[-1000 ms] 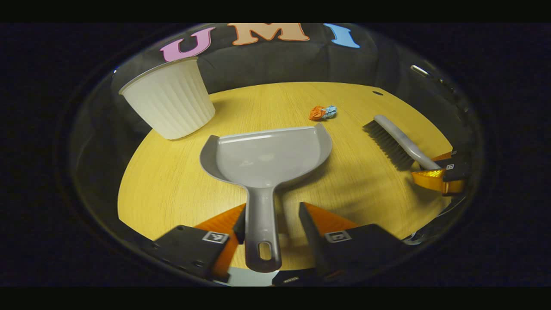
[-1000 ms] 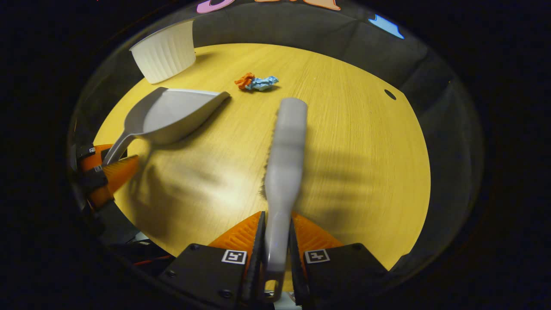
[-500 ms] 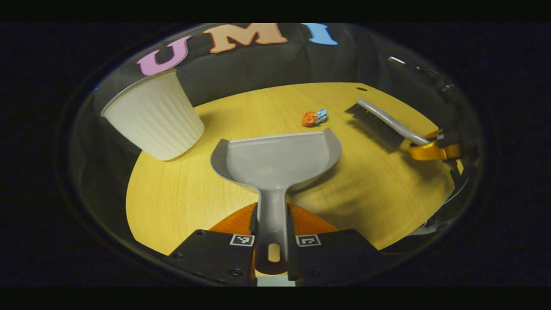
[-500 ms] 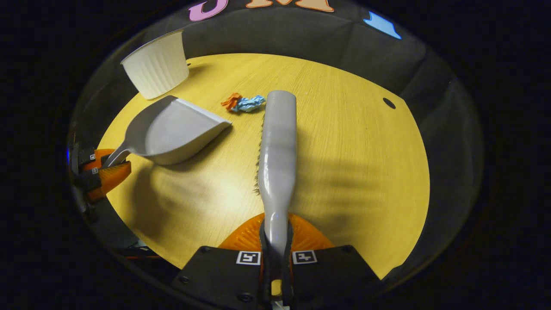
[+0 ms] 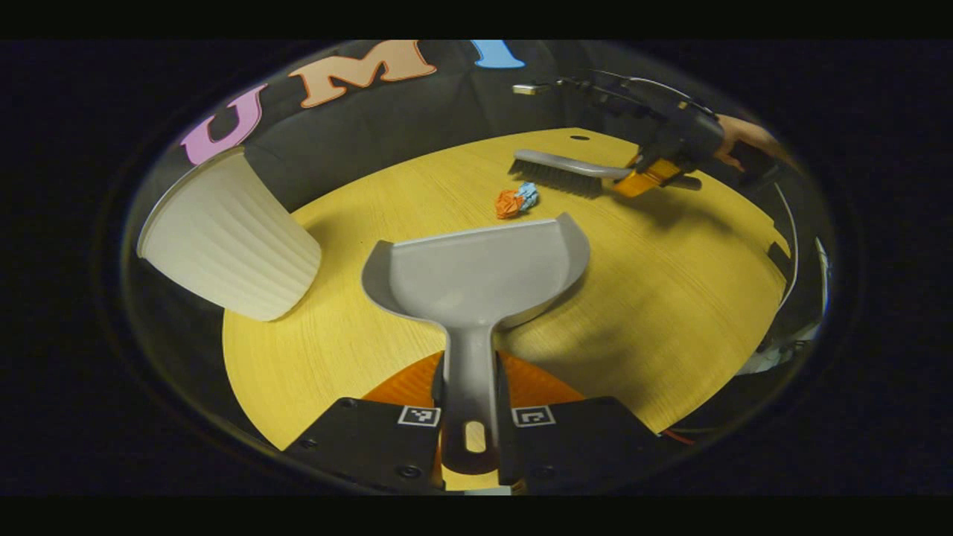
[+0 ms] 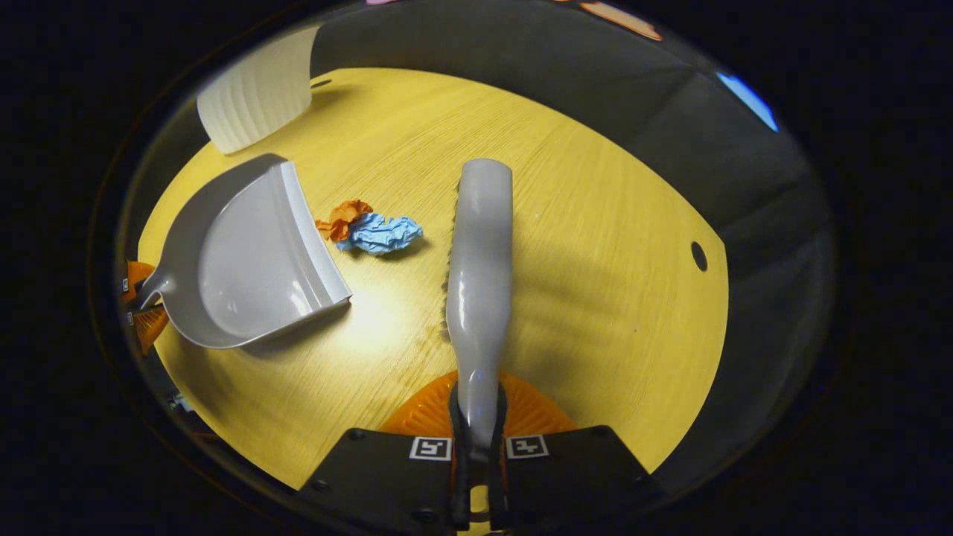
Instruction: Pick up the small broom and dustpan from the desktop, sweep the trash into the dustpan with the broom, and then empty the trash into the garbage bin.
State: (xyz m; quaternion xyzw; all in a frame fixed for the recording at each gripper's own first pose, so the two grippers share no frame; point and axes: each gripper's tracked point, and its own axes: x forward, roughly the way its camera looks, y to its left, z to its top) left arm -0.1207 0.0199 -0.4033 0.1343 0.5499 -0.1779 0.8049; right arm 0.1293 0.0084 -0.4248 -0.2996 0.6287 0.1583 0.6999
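Left gripper [image 5: 469, 406] clamped on the handle of the grey dustpan [image 5: 476, 272], pan mouth facing the far edge of the counter [image 5: 670, 298]. Right gripper [image 6: 476, 424] squeezed tight around the small broom [image 6: 480, 260] by its handle. From the left gripper view: broom bristles pointing down, just past the crumpled orange-and-blue trash [image 5: 516, 201], plus a hand [image 5: 737, 134] behind the other gripper. From the right gripper view: trash [image 6: 370, 229] sitting right between dustpan lip and broom, near both, touching neither as far as visible. White ribbed garbage bin [image 5: 223, 246] at the counter's left edge. Plenty of bare wood to the right of the broom, a small dark hole [image 6: 698, 255] near the far-right edge.
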